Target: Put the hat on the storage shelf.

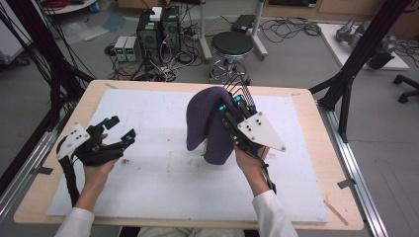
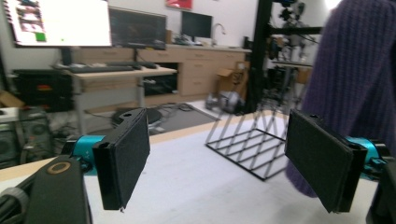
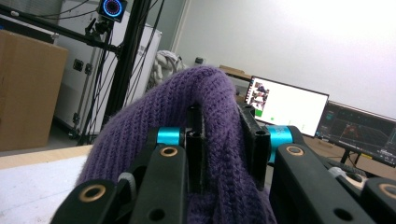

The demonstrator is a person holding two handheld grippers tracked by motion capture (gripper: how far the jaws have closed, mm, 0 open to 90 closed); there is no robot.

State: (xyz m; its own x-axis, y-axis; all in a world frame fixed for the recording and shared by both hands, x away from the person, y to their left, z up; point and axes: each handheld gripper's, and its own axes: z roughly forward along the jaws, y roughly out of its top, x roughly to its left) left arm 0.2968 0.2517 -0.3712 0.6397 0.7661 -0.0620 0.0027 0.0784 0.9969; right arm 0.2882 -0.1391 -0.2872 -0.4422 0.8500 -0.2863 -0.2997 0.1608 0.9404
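purple knit hat [image 1: 210, 126]: 1 | wire rack [image 2: 252, 142]: 1 | claws: 2

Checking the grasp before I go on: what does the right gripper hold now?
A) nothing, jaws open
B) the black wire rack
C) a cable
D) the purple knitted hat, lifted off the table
D: the right gripper pinches the purple knitted hat, which hangs above the white mat.

A grey floor [image 1: 296, 59] carries tangled black cables [image 1: 289, 27], two black computer towers [image 1: 159, 28] and a round black stool [image 1: 232, 45]; wooden cabinets [image 2: 205, 74] line the white wall [image 2: 233, 14].
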